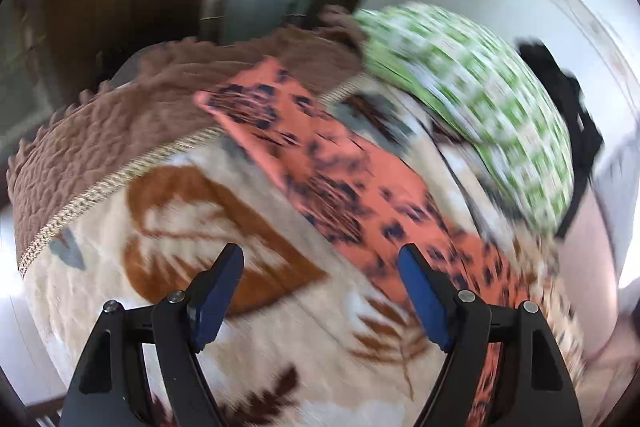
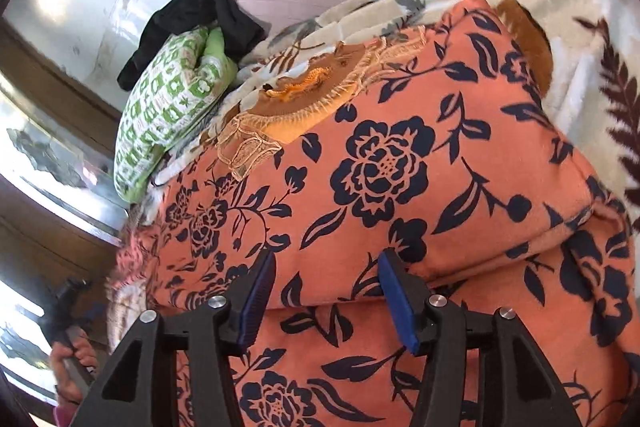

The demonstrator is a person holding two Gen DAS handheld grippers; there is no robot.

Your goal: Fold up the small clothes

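Your left gripper (image 1: pixel 320 267) stood spread and empty over the blanket (image 1: pixel 160 307); your right gripper (image 2: pixel 326 267) hung open above the orange floral garment (image 2: pixel 400 167), which lay at twelve o'clock, one fold apparently made, more folding probably left.

An orange garment (image 2: pixel 400 163) printed with dark navy roses and leaves lies over a cream blanket (image 1: pixel 280 347) patterned with rust-brown and grey fern leaves; a brown textured cover (image 1: pixel 120 131) edged in beige braid, a green-and-white checked pillow (image 2: pixel 168 99), a black cloth (image 2: pixel 208 15) and amber lace-trimmed fabric (image 2: pixel 296 107) surround it, with blue-padded black grippers (image 2: pixel 326 295) in front
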